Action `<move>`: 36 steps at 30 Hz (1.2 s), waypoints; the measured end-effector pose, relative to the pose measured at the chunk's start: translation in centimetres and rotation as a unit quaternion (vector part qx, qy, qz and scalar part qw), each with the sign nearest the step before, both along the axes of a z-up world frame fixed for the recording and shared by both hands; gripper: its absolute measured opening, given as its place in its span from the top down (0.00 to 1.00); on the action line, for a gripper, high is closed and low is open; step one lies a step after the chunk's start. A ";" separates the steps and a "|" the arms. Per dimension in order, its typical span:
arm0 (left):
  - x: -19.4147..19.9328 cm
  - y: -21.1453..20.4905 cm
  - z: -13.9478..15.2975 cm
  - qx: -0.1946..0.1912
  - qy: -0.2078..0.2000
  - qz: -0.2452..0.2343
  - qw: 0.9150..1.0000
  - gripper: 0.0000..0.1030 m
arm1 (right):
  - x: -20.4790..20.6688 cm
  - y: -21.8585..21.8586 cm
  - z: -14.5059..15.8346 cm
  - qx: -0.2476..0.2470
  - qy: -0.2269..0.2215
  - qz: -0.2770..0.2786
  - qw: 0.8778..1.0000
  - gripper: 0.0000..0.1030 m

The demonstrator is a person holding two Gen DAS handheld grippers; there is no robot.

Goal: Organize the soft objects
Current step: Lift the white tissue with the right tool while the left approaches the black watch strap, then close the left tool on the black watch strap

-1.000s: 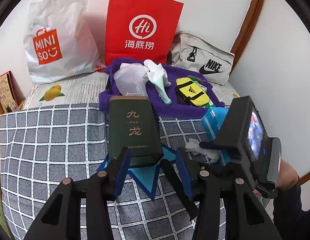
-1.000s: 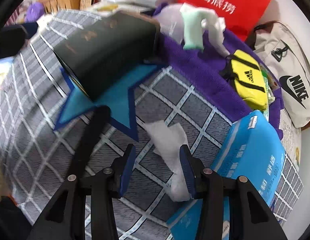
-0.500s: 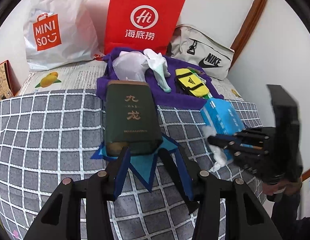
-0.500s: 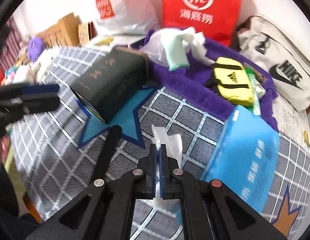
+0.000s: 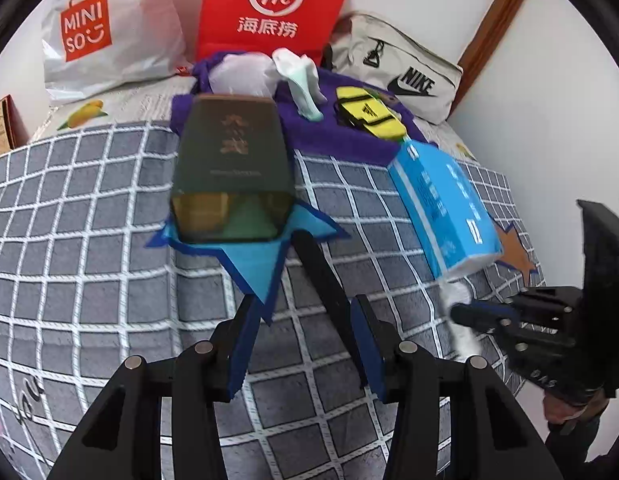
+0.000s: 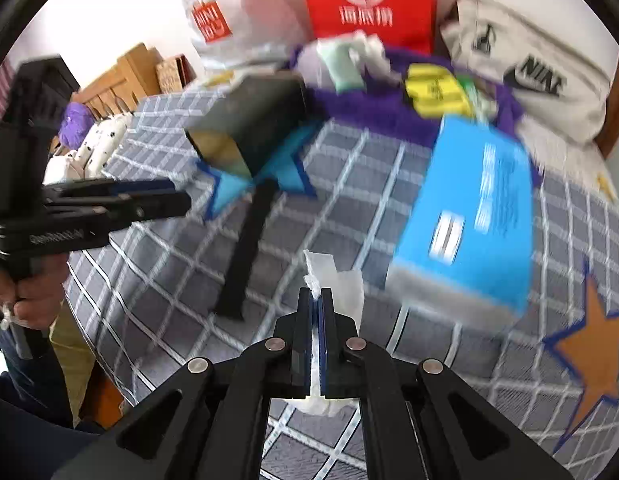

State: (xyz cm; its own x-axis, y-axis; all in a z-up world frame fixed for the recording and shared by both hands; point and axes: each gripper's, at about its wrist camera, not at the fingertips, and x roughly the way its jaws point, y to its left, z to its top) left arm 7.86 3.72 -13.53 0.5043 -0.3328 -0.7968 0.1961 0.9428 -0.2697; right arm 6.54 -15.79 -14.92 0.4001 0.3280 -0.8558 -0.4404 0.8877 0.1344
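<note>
Left wrist view: your left gripper [image 5: 301, 344] hangs part-open and empty over the checked bed [image 5: 89, 280], below the dark green box [image 5: 233, 168]. Your right gripper [image 5: 461, 314] pinches the white tissue [image 5: 465, 338] just beside the blue tissue pack [image 5: 441, 204].

Right wrist view: the right gripper [image 6: 317, 302] is clamped on the tissue [image 6: 341, 284]. It looks feather-light, limp and easily torn; pinch a bunched fold, not a loose edge.

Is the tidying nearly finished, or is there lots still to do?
Partly done, I'd guess. Soft things already sit on the purple towel. The right gripper is shut on a white tissue. The left gripper is open and empty. The tissue still needs placing.
</note>
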 end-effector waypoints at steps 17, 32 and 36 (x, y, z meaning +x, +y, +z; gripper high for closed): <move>-1.1 -2.5 -2.1 0.006 0.021 0.000 1.000 0.57 | -2.4 -2.3 -3.6 0.014 0.002 -0.044 0.999 0.57; 0.1 -6.2 -3.9 0.051 -0.034 0.026 0.998 0.57 | -3.8 -4.5 -3.8 -0.002 -0.043 -0.068 0.997 0.78; -0.6 -5.8 -4.2 0.035 -0.054 0.047 0.997 0.57 | -3.9 -5.7 -4.0 0.018 -0.037 -0.079 0.996 0.78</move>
State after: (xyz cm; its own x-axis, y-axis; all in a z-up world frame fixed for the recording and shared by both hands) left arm 7.27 -2.10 -17.73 0.6146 -0.2254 -0.7559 0.1298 0.9741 -0.1849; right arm 2.60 -21.45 -18.94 0.5112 0.2864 -0.8104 -0.3048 0.9420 0.1406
